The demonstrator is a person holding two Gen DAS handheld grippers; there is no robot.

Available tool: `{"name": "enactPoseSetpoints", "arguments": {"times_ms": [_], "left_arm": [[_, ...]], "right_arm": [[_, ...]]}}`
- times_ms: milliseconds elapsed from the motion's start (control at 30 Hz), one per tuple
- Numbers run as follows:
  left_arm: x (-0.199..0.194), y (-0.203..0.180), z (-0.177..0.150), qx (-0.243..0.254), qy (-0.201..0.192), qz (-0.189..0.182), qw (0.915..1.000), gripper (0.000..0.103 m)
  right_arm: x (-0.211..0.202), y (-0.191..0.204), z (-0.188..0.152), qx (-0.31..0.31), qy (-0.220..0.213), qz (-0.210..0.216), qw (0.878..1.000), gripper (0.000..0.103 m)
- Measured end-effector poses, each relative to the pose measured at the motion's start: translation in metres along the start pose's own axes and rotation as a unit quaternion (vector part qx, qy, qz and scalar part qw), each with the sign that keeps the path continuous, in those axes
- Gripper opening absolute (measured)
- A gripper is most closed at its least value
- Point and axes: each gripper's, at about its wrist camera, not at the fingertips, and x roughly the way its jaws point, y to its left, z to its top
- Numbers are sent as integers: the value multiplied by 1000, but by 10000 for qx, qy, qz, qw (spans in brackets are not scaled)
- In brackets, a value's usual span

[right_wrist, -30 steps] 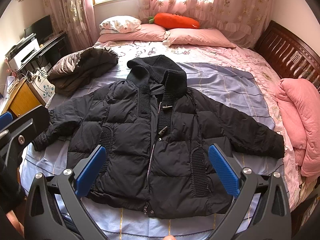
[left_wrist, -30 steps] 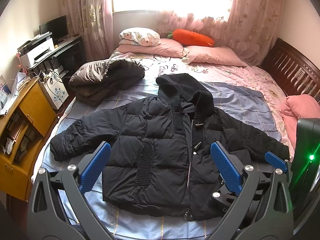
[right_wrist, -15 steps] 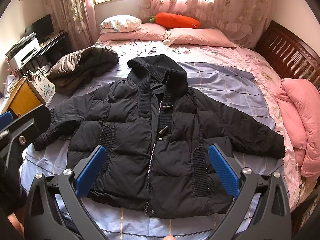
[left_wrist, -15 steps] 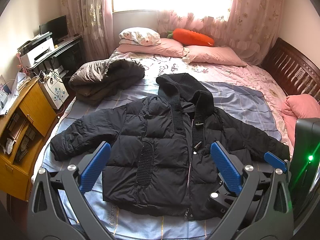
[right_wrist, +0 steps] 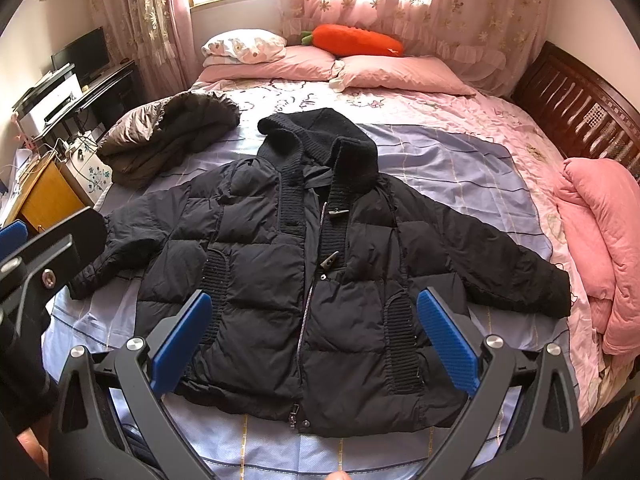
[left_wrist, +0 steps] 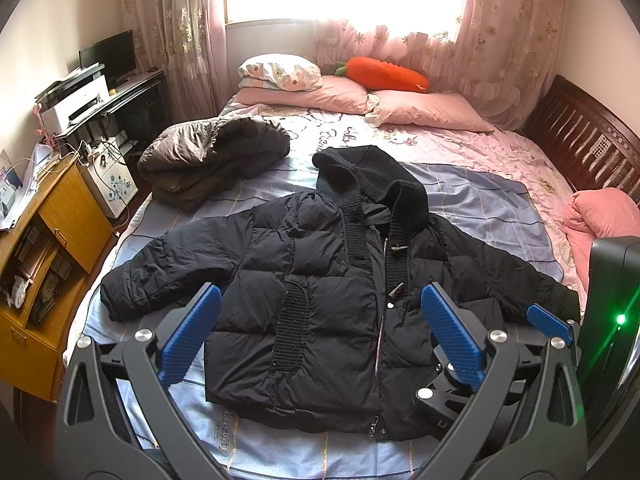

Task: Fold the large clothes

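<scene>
Black hooded puffer jacket (right_wrist: 304, 280): spread flat, front up, near bed (right_wrist: 460, 168) foot edge; bulky, soft, slippery shell, likely light; grip sleeve cuffs or hem corners; left gripper (left_wrist: 320, 336), right gripper (right_wrist: 312, 340): both spread wide, empty.

On the bed (right_wrist: 460, 168): black jackets (right_wrist: 320, 264) 1 | brown coats (right_wrist: 168, 136) 1 | pillows (right_wrist: 400, 74) 3 | carrot cushions (right_wrist: 356, 42) 1 | pink quilts (right_wrist: 600, 240) 1

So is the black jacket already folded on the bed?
No, the black jacket lies spread flat on the bed, front up, with both sleeves stretched out to the sides.
</scene>
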Motion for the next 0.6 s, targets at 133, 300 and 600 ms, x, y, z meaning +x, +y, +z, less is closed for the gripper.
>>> {"name": "enactPoseSetpoints", "arguments": {"times_ms": [133,300,600], "left_arm": [[-1,1,0,19,12,-8,10000,101],[-1,6,-2,22,8,-34,10000,101],[67,-1,-4,78,429,-569,9974,101]], "right_arm": [[0,0,0,12,7,4,10000,102],[10,7,-6,-101,15,-33,9999,102],[105,-138,-7,691,799,-632,9924,102]]}}
